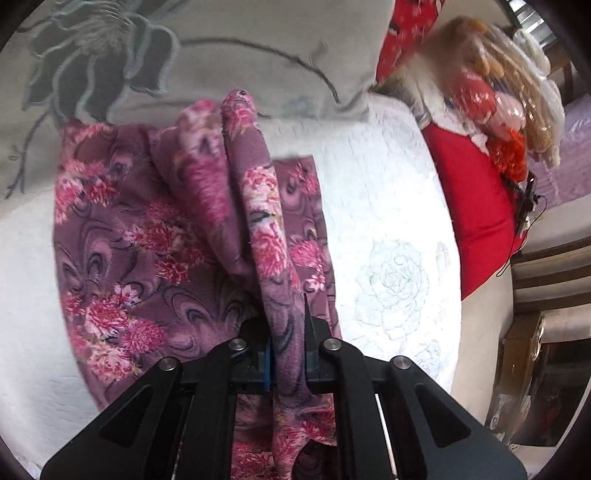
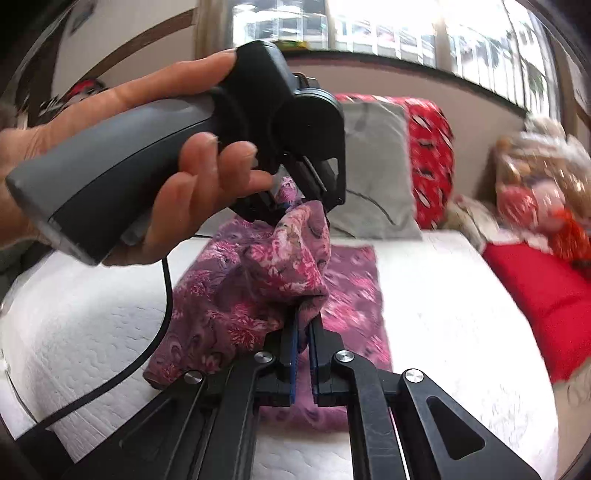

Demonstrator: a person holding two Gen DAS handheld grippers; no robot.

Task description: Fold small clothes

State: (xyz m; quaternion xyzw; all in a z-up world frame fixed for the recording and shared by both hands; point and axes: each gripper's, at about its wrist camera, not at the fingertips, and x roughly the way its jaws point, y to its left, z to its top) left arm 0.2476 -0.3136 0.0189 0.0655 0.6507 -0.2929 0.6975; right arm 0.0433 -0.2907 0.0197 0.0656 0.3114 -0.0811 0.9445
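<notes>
no words or labels can be read anywhere.

the purple flowery cloth (image 1: 155,236) lies partly on a white quilted bed cover (image 1: 388,206), and part of it is lifted up in a bunch. the bed cover has a pale flower stitched into it. a grey pillow (image 1: 207,55) with a dark flower drawing leans at the back of the bed. a red cushion (image 1: 476,206) sits at the side, and a red patterned cloth (image 2: 430,147) hangs next to the grey pillow. big windows (image 2: 388,26) run along the wall behind the bed.

the left gripper (image 1: 287,325) is squeezed tight on a fold of the cloth, which runs up between its fingers. the right gripper (image 2: 303,332) is pinched tight on another bit of the same cloth. in the right wrist view a hand (image 2: 155,155) holds the grey handle of the left gripper, above the cloth, and a black cable (image 2: 162,325) hangs down from it.

a pile of soft things (image 1: 495,92) past the red cushion is too blurry to tell what it is. the near end of the cloth is hidden behind the gripper arms.
</notes>
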